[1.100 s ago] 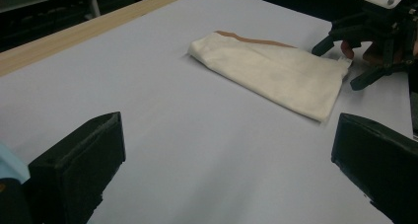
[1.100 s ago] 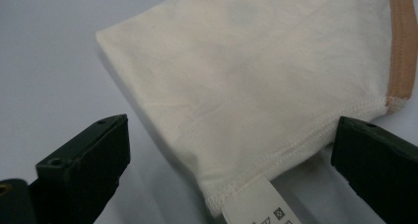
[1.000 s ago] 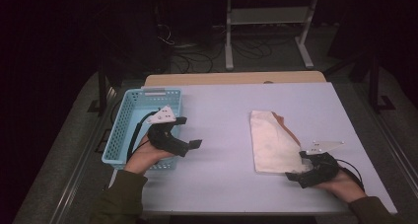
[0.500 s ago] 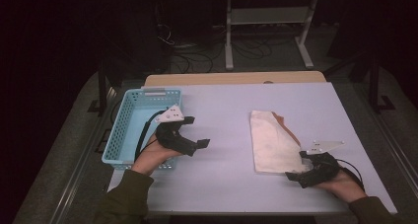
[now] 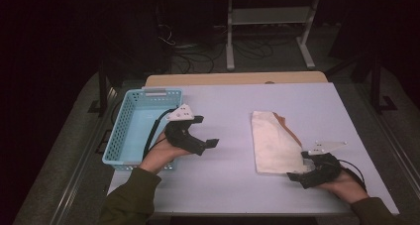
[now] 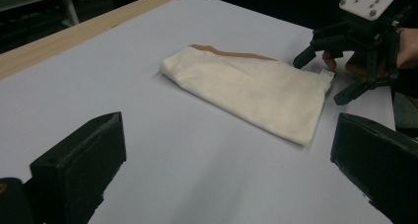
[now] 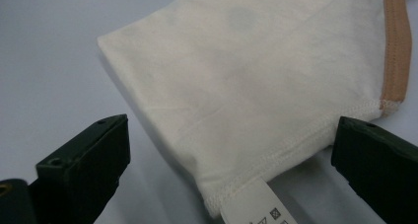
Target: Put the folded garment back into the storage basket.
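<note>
I find the folded cream cloth (image 5: 275,143) lying flat on the right half of the tabletop (image 5: 233,185), its tan-trimmed edge on the far side and its care label (image 7: 256,204) at the near corner. My right tool (image 5: 303,166) sits released at that near corner, jaws spread either side of the label without gripping it. My left tool (image 5: 205,131) hovers released just right of the blue basket (image 5: 130,128), well apart from the cloth.
</note>
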`<state>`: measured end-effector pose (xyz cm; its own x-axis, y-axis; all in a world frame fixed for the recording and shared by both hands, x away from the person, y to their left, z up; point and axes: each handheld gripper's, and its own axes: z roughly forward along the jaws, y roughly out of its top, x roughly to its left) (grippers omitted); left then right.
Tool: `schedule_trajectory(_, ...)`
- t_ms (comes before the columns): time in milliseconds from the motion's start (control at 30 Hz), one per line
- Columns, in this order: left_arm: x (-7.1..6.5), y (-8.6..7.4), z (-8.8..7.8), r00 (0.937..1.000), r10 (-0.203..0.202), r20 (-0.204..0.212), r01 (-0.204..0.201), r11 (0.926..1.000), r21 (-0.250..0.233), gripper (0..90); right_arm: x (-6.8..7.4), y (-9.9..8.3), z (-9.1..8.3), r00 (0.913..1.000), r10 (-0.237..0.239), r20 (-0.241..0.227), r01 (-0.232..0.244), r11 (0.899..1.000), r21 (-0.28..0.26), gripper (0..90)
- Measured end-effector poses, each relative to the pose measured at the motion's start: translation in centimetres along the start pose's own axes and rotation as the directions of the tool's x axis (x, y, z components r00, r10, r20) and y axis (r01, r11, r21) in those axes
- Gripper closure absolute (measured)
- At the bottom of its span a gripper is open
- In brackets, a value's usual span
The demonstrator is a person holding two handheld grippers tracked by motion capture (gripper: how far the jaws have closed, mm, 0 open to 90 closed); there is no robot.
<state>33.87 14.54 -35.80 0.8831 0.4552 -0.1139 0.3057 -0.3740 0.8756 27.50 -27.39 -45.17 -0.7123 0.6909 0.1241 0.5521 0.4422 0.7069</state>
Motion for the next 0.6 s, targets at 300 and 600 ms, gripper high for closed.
schedule_trajectory(300, -0.2, 0.7, 1.2, 0.9997, 0.013, 0.022, -0.013, 0.9999, -0.001, 0.0, 0.0, 0.0, 0.0, 1.0, 0.001, -0.002, -0.001, 1.0, -0.001, 0.9)
schedule_trajectory(600, -0.6, 1.1, 2.2, 0.9993, 0.015, 0.036, -0.015, 0.9999, -0.005, 0.0, 0.0, 0.0, -0.1, 1.0, -0.007, -0.004, 0.007, 1.0, -0.007, 0.9)
